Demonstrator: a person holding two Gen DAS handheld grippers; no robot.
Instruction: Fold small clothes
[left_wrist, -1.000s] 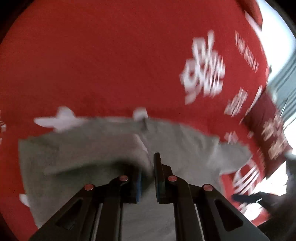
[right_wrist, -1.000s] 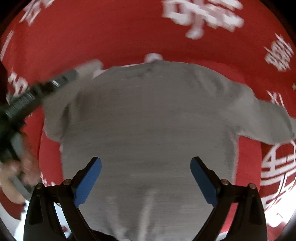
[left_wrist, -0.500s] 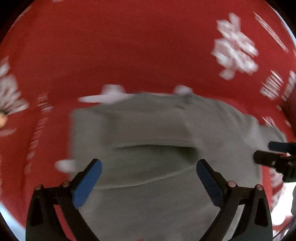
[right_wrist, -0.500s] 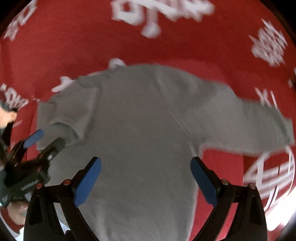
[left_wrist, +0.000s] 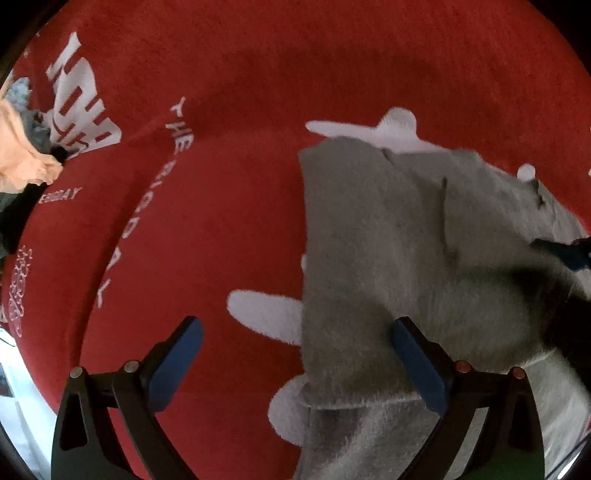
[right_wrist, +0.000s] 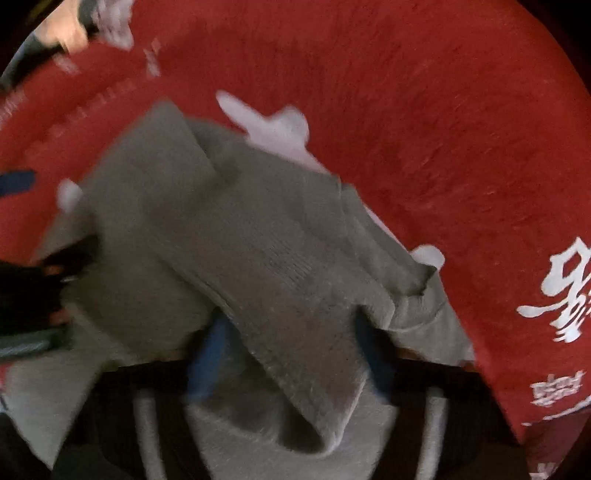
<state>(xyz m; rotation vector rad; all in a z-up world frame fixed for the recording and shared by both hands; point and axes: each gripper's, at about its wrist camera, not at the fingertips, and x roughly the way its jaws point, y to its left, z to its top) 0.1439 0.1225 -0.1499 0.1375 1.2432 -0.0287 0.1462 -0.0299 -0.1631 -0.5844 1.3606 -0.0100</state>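
Note:
A grey sweater lies flat on a red rug, with its left sleeve folded in over the body. My left gripper hangs open and wide just above the sweater's left edge, which runs between the two blue pads; neither pad touches cloth. In the blurred right wrist view the sweater's other sleeve lies between the fingers of my right gripper. Its jaws are closing around that sleeve, with a wide gap still showing. The right gripper also shows at the left wrist view's right edge.
The red rug carries white lettering and shapes. A heap of peach and grey clothes lies at its far left edge. A hand shows at the upper left of the right wrist view. Pale floor borders the rug at lower left.
The left gripper has opened, let go of the folded-over cloth and moved to the sweater's left edge. The right gripper has dropped onto the right sleeve, rolled, and its jaws have narrowed.

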